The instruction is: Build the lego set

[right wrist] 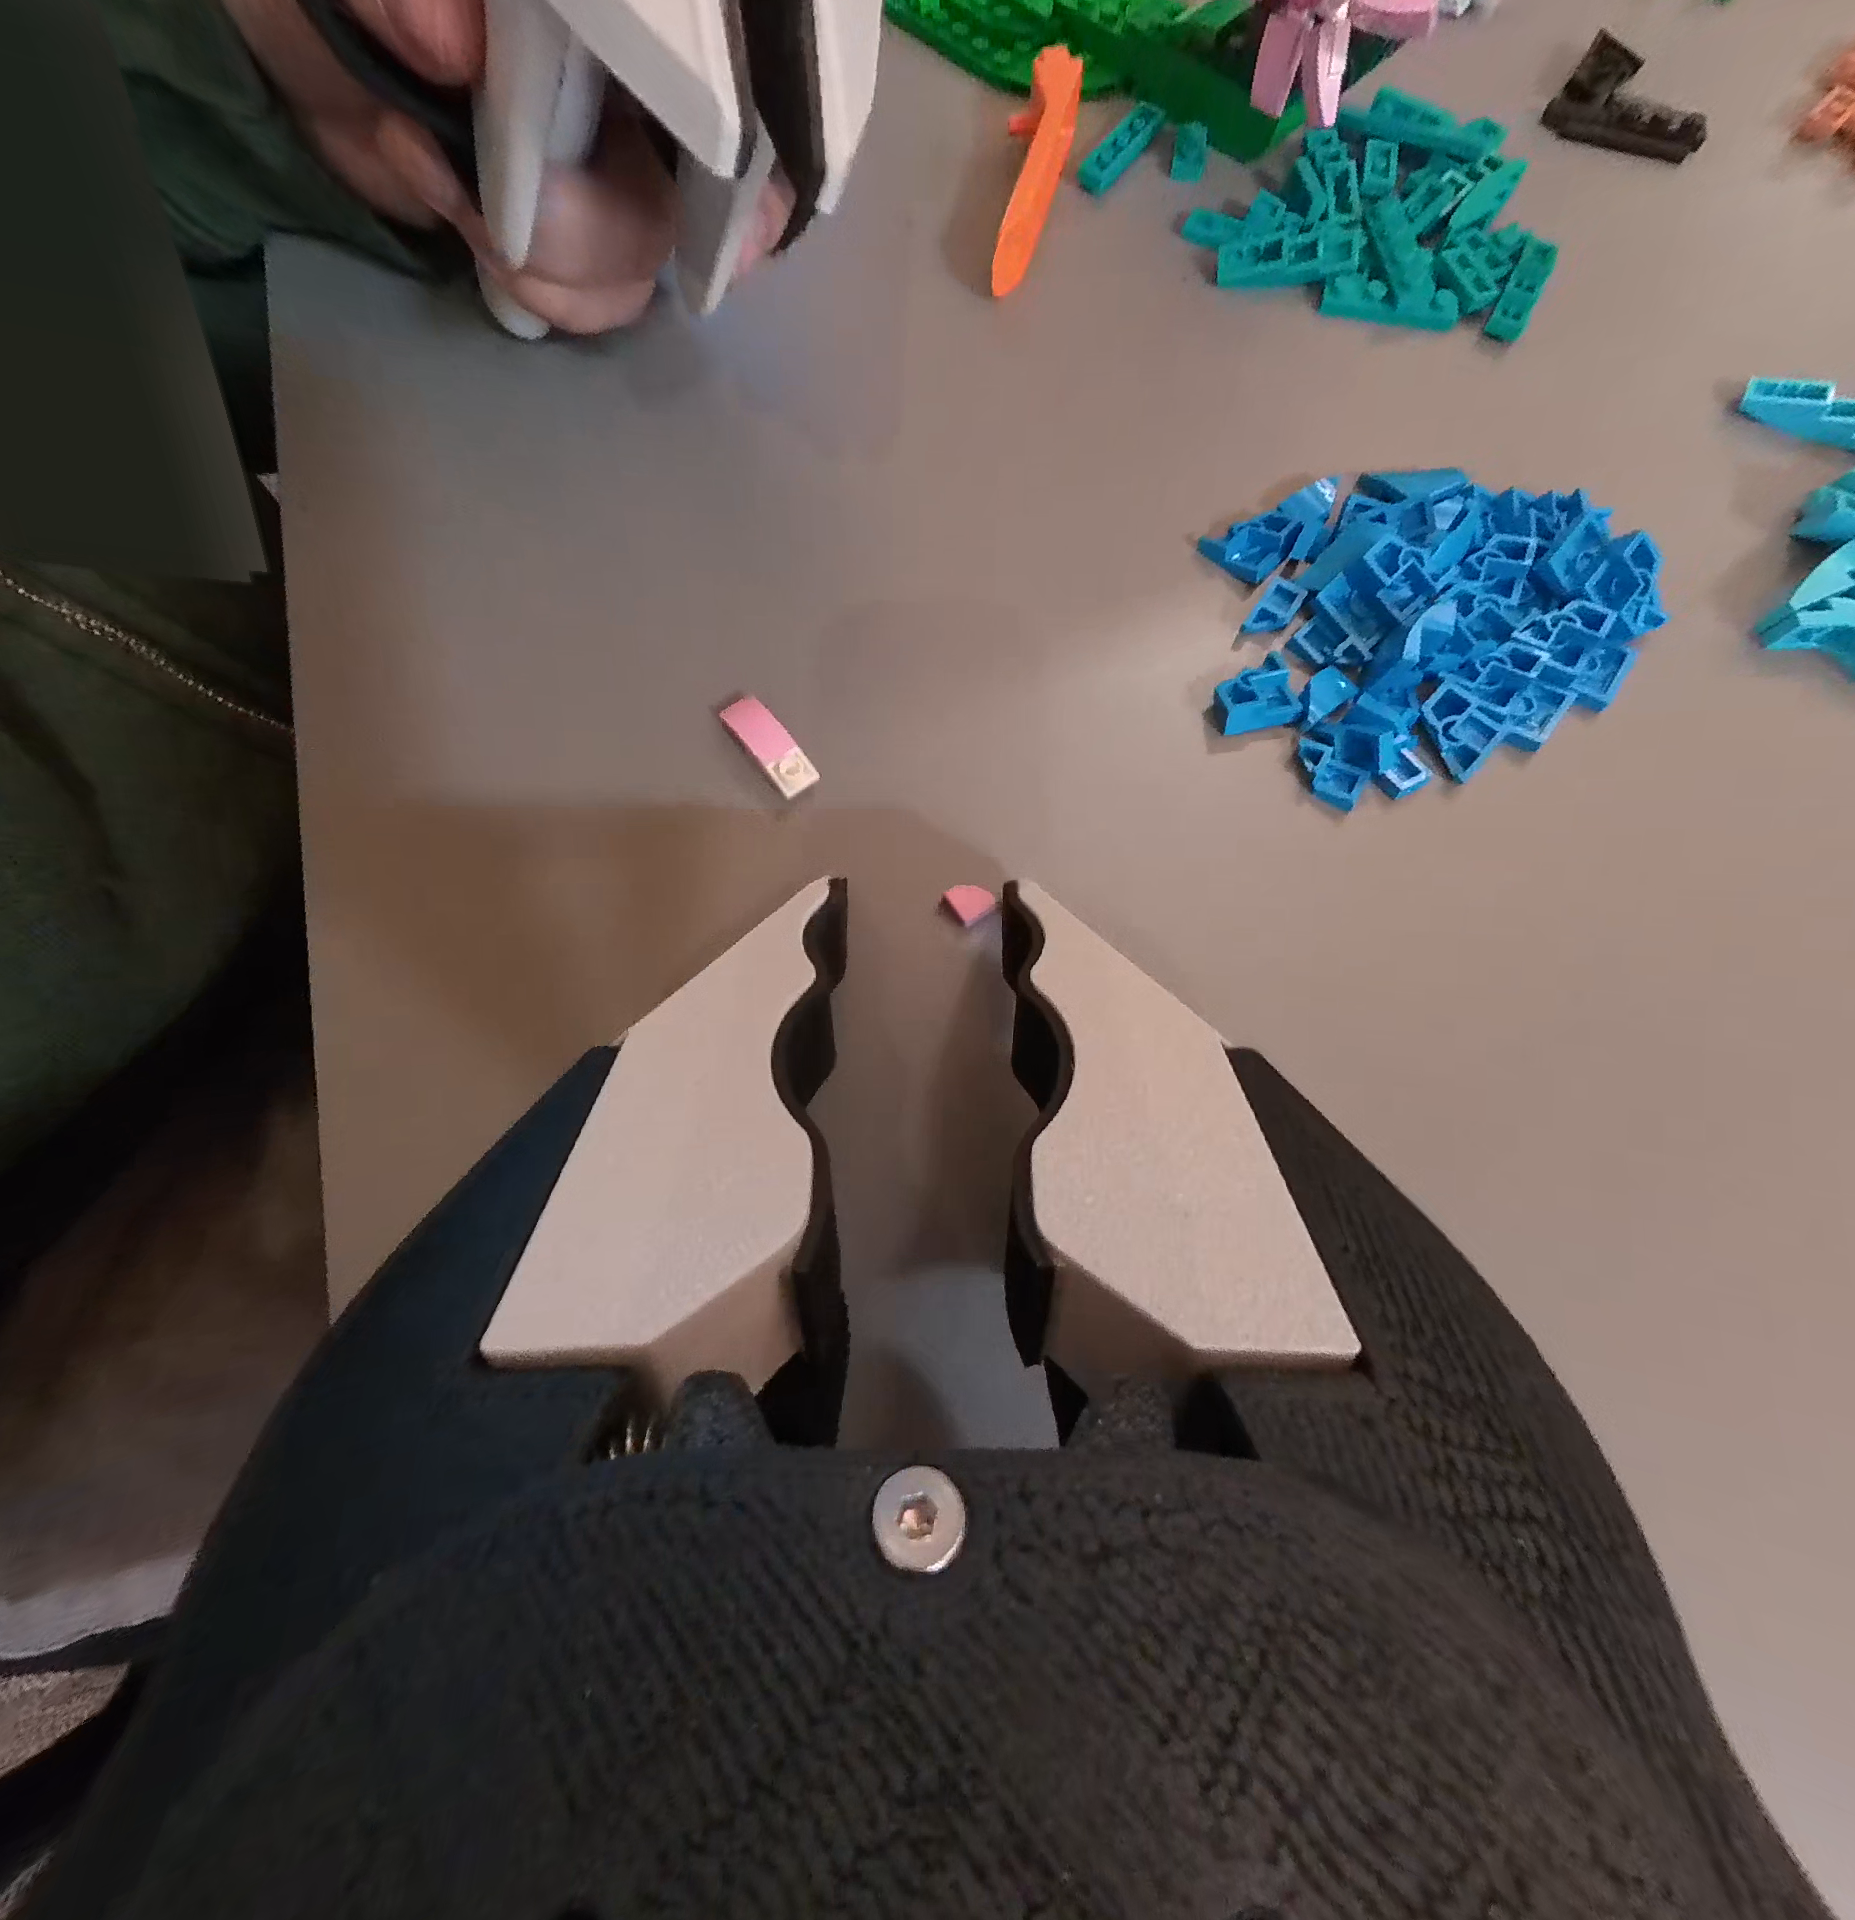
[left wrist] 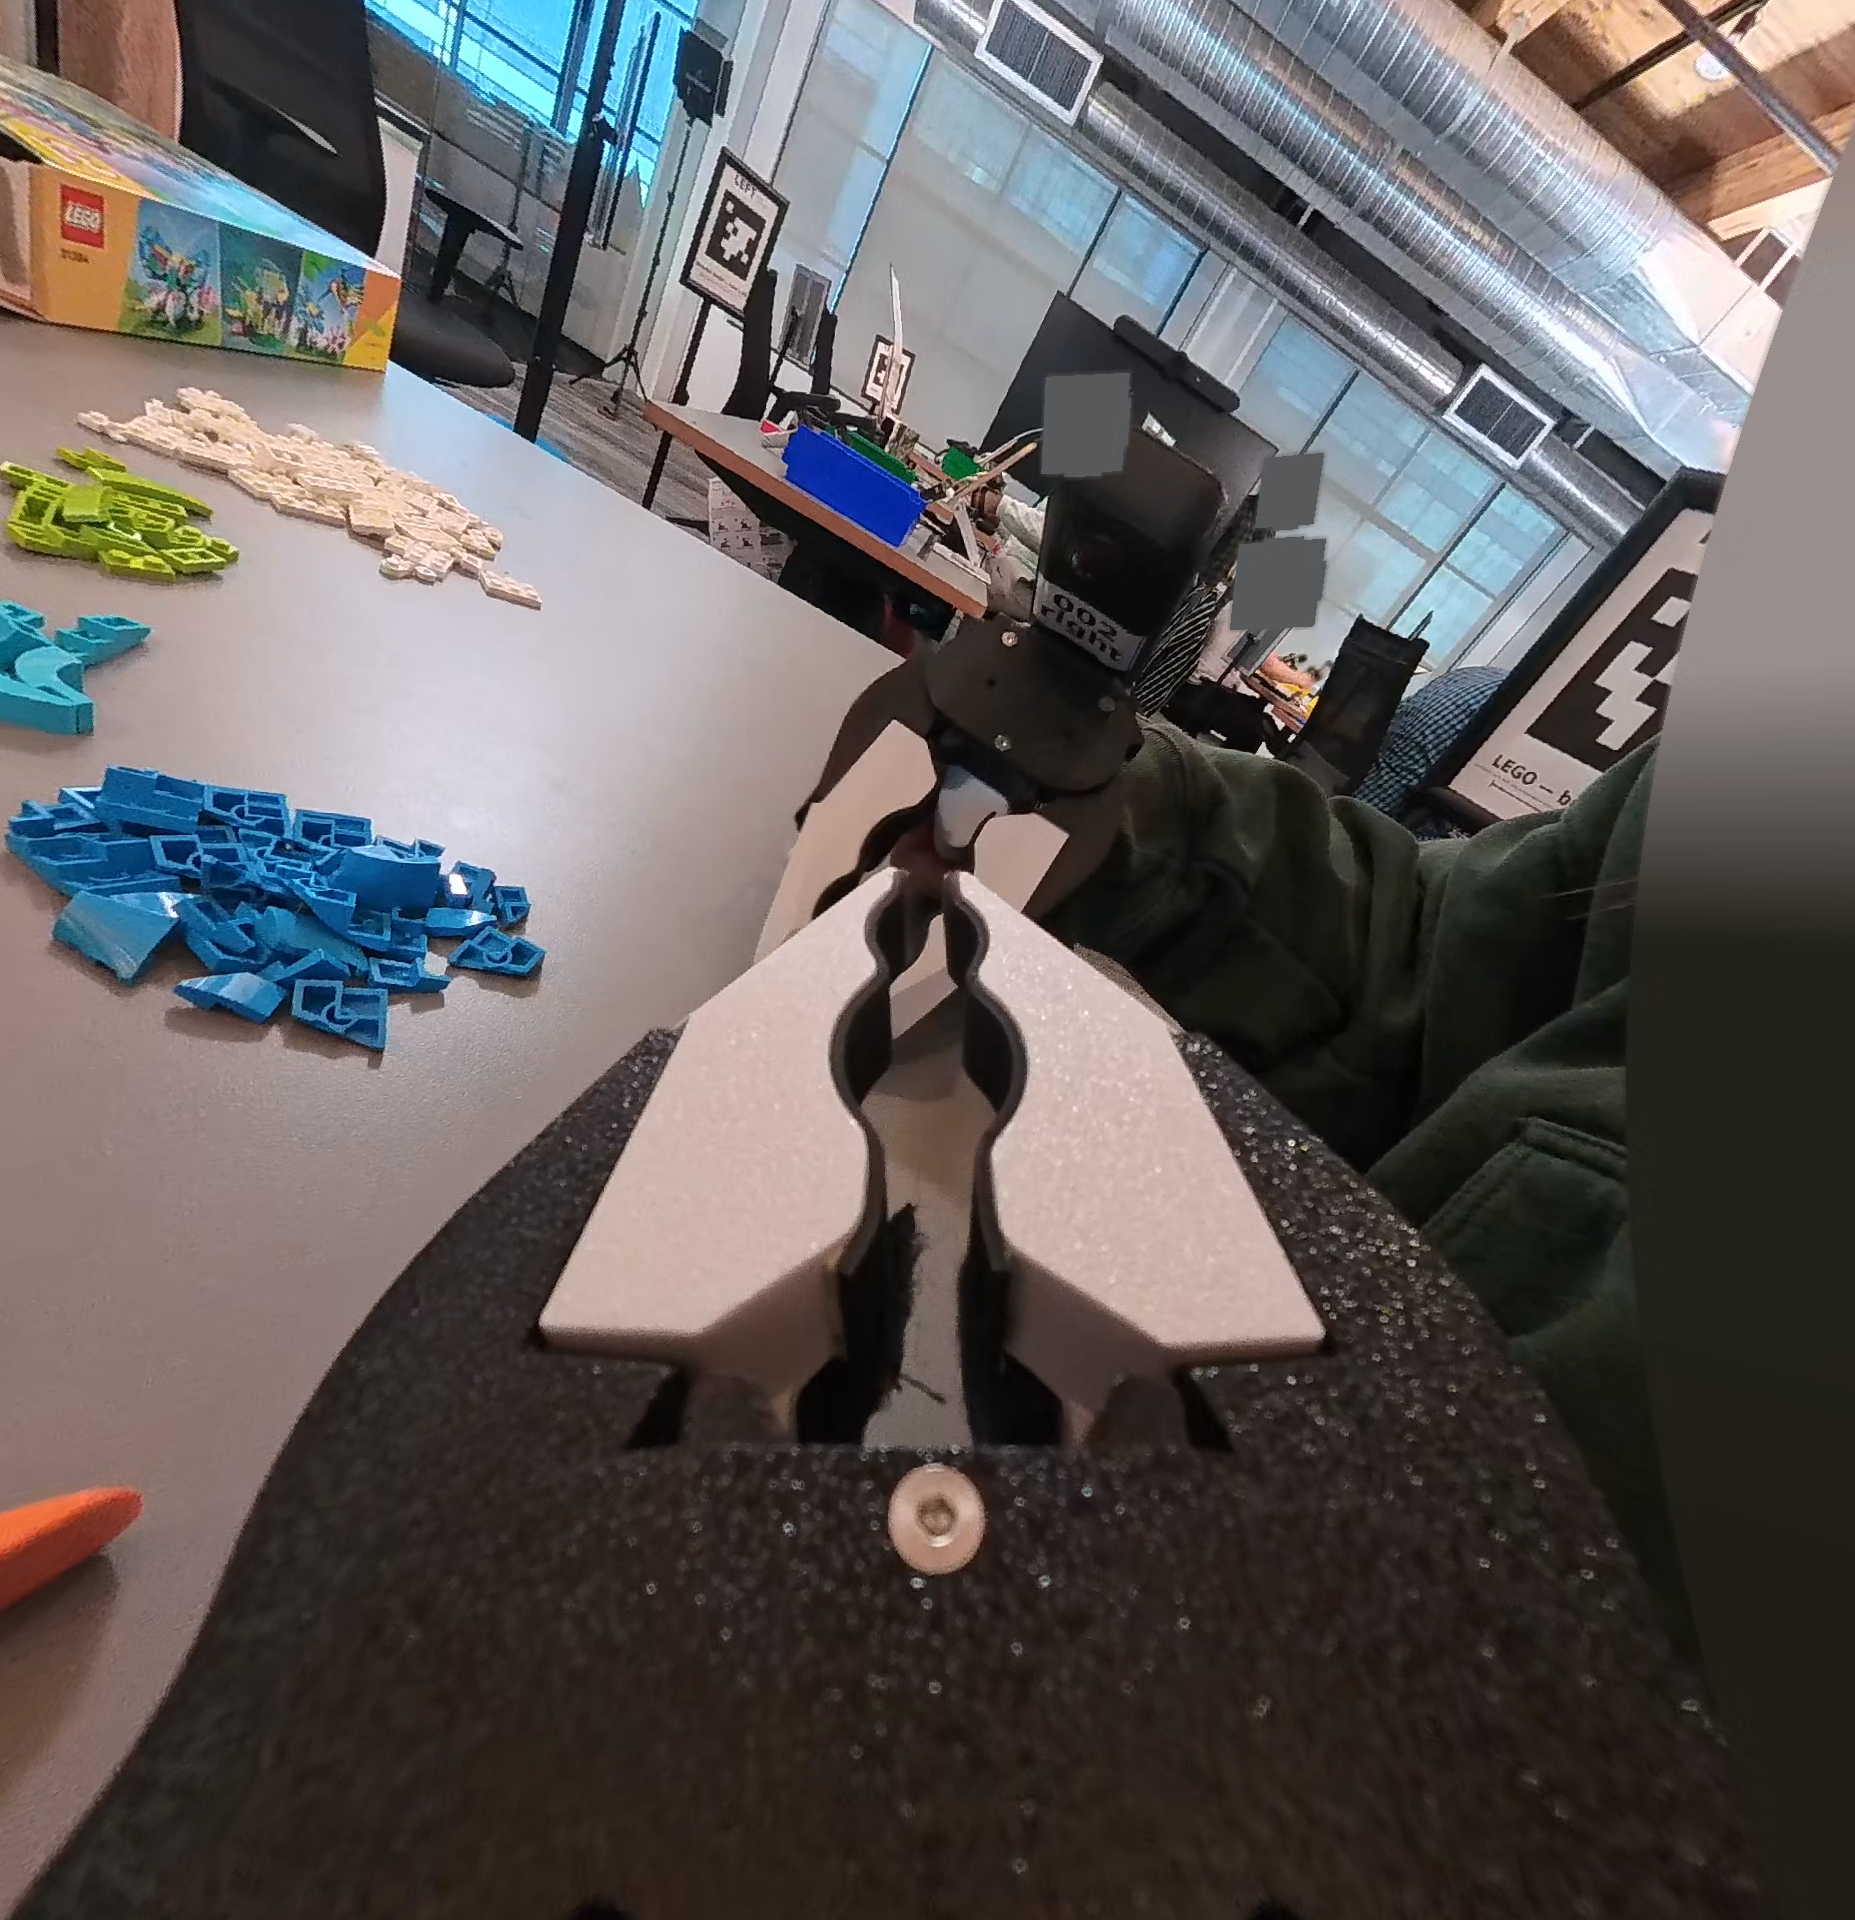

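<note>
My right gripper (right wrist: 923,896) is open and empty, low over the grey table (right wrist: 590,499). A small pink piece (right wrist: 968,903) lies on the table right beside its right fingertip (right wrist: 1016,904). A pink curved piece with a tan end (right wrist: 767,744) lies a little beyond the tips. My left gripper (left wrist: 923,883) has its jaws almost together, and I see nothing between them. It hovers above the table's near corner, also in the right wrist view (right wrist: 746,260), with a hand around it. The right gripper's black body (left wrist: 1037,707) faces it.
Sorted piles lie on the table: blue (right wrist: 1442,644), teal (right wrist: 1390,229), light turquoise (right wrist: 1827,561), lime (left wrist: 112,514), white (left wrist: 310,478). An orange piece (right wrist: 1037,177), a green build (right wrist: 1110,52) and a black piece (right wrist: 1619,104) lie farther off. The set's box (left wrist: 206,270) stands at the back. The table edge (right wrist: 279,623) is at the left. Across from one pair of fingers to the other is roughly 10 cm. The orange piece (right wrist: 1037,177) sits 15 cm or so from the ends of my left fingers.
</note>
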`<state>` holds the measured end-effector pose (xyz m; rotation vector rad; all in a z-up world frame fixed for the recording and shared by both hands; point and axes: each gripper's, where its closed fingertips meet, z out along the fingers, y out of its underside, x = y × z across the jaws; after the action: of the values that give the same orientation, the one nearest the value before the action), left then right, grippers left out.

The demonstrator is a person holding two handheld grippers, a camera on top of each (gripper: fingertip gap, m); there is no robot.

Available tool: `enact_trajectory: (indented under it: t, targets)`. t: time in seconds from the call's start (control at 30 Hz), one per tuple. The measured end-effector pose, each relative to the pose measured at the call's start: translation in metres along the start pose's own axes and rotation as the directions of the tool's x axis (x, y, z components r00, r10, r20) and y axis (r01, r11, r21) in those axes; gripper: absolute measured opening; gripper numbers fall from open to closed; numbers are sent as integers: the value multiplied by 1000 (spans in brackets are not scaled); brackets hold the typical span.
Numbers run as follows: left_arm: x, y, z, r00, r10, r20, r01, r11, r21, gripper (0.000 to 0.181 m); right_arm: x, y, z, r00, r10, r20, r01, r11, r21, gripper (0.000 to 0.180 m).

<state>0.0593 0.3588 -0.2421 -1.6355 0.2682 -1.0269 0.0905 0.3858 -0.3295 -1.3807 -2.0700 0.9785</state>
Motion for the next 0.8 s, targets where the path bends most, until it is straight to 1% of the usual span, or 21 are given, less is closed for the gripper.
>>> enact_trajectory:
  t: [0.33,0.53,0.8]
  targets:
    - [0,0,0,1000,-1,0,1,1000,0,3,-13,7,-9,998,20,56,-19,1000,-16,25]
    - [0,1,1,1000,-2,-1,2,1000,-6,3,2,2,-10,1000,16,-8,-15,999,31,22]
    - [1,3,2,1000,6,3,-6,1000,-17,4,3,3,-3,999,-23,-30,23,1000,0,13]
